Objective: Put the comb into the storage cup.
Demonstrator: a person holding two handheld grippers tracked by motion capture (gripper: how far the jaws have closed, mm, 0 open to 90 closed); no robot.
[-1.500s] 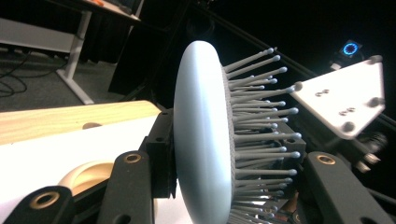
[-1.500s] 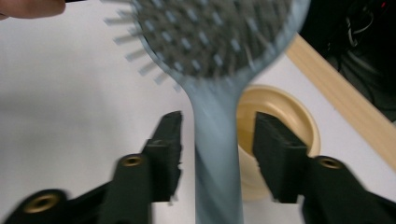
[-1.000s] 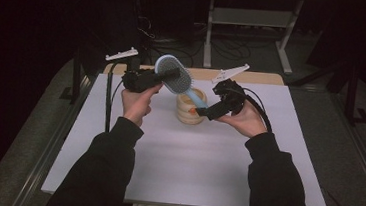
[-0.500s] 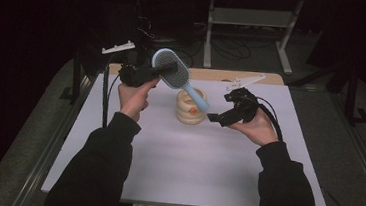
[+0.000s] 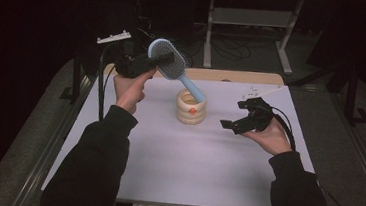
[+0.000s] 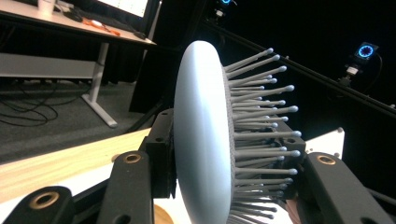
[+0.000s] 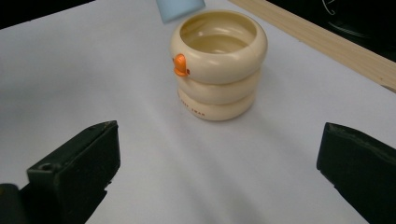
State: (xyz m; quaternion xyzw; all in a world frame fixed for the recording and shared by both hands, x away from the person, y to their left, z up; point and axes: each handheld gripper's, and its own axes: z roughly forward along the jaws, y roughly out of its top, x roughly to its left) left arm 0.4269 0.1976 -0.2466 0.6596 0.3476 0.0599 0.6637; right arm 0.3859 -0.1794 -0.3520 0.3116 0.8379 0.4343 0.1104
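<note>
The left gripper (image 5: pixel 160 60) is clamped on the head of a blue brush (image 5: pixel 167 64), held tilted above the table (image 5: pixel 165 171), its handle end over the cream cup (image 5: pixel 190 108). The right gripper (image 5: pixel 237 115) hovers right of the cup, jaws wide apart and empty

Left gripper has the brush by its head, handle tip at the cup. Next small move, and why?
Probably lower the left gripper a little so the handle slides into the cream ringed cup. It is shut on the blue hairbrush, whose handle slants down with its tip at the cup's mouth. The right gripper is open, off to the side.
</note>
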